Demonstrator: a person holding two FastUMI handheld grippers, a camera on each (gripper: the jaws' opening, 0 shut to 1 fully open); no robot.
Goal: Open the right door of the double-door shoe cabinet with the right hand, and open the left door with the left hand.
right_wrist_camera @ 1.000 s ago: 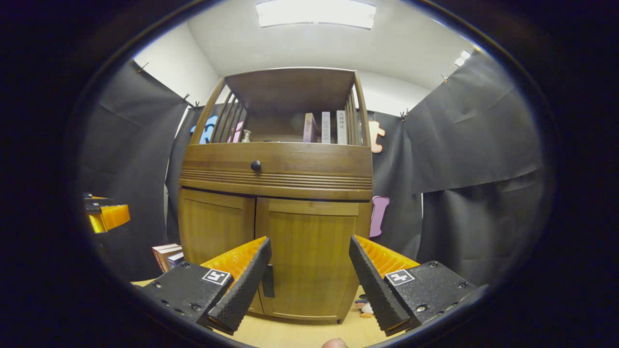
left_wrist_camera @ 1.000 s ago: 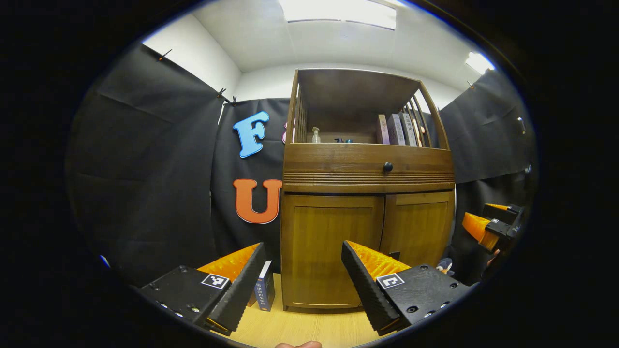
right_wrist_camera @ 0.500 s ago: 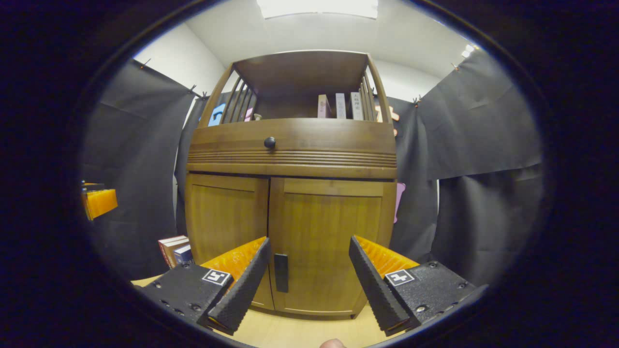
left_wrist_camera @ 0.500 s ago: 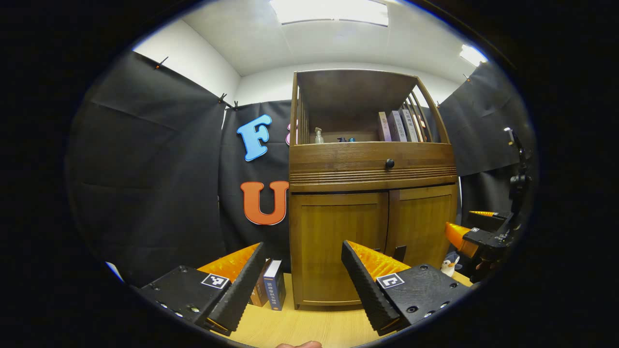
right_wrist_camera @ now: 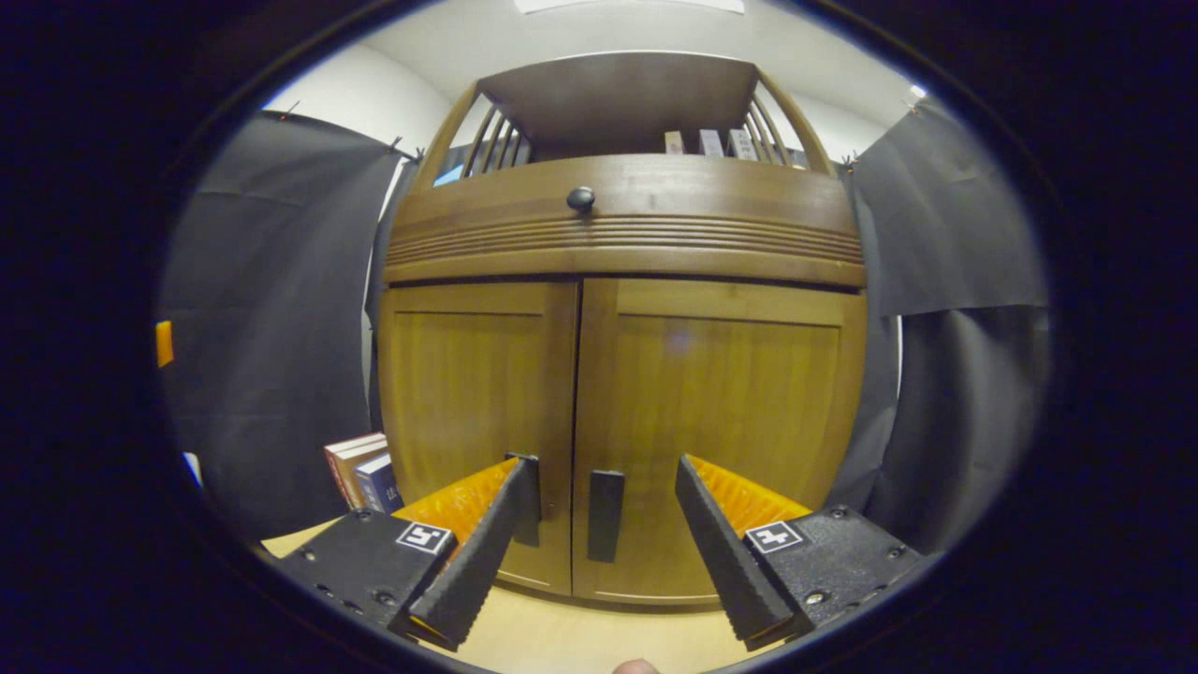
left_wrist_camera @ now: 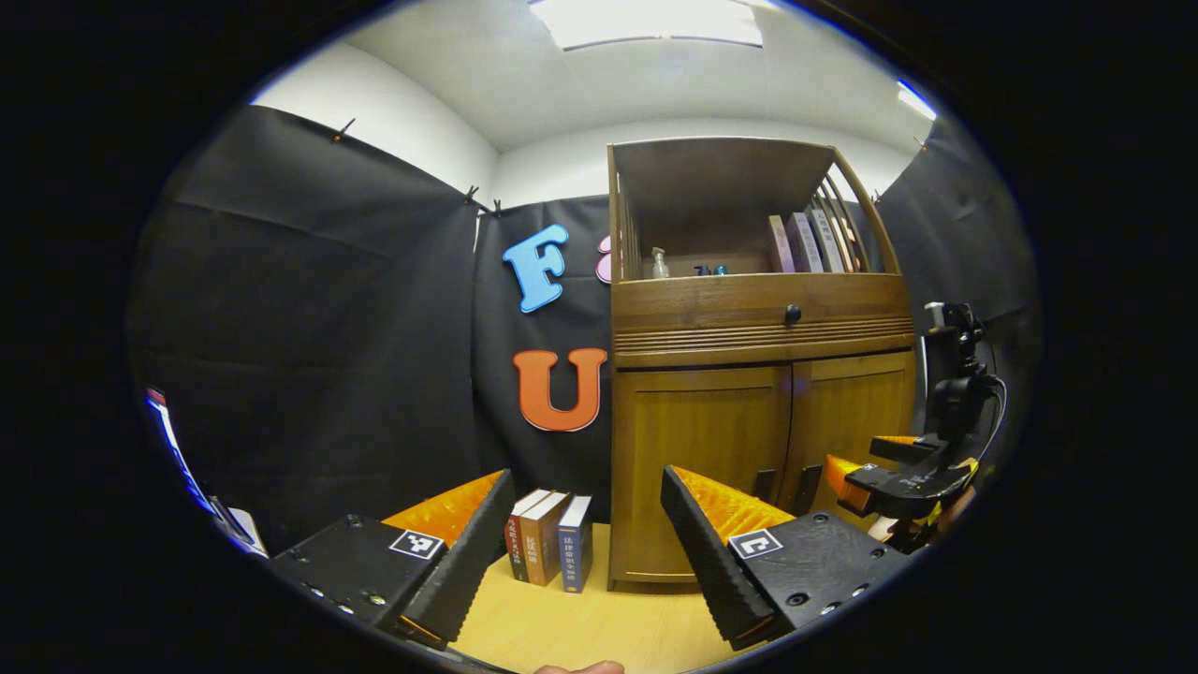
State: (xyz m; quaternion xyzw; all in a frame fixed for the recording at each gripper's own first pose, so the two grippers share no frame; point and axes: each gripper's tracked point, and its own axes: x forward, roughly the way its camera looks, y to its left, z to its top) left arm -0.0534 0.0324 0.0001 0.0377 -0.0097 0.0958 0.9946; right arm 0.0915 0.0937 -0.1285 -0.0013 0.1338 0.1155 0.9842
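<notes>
Right of centre in my left gripper view: the shoe cabinet (left_wrist_camera: 758, 393) stands on the pale wooden floor (left_wrist_camera: 580, 627), both lower doors shut
Left door: in the right gripper view the left door (right_wrist_camera: 468, 412) sits left of centre, closed; its dark handle (right_wrist_camera: 530, 501) is partly behind my left-hand finger
Right door: the right door (right_wrist_camera: 730, 421) fills the middle of that view, closed; its dark upright handle (right_wrist_camera: 606, 516) shows low in the frame, between my two fingers but beyond them, not touched
My right claw: the right gripper (right_wrist_camera: 599, 538) is spread wide, holding nothing; in the left gripper view I see it at the lower right (left_wrist_camera: 889, 477), close before the right door, with a black mount rising above it
My left claw: the left gripper (left_wrist_camera: 585, 543) is spread wide too, holding nothing; the cabinet stands well apart from it, beyond the right-hand finger (left_wrist_camera: 711, 552)
Drawer: a ribbed drawer front with a round black knob (right_wrist_camera: 580, 198) runs across above the doors
Top shelf: books (left_wrist_camera: 805, 243) lean at its right side; a small pump bottle (left_wrist_camera: 660, 264) stands at its left
Floor books: three upright books (left_wrist_camera: 547, 550) stand just beside the cabinet's left side, low in the left gripper view; they show at the lower left (right_wrist_camera: 360, 473) of the right gripper view
</notes>
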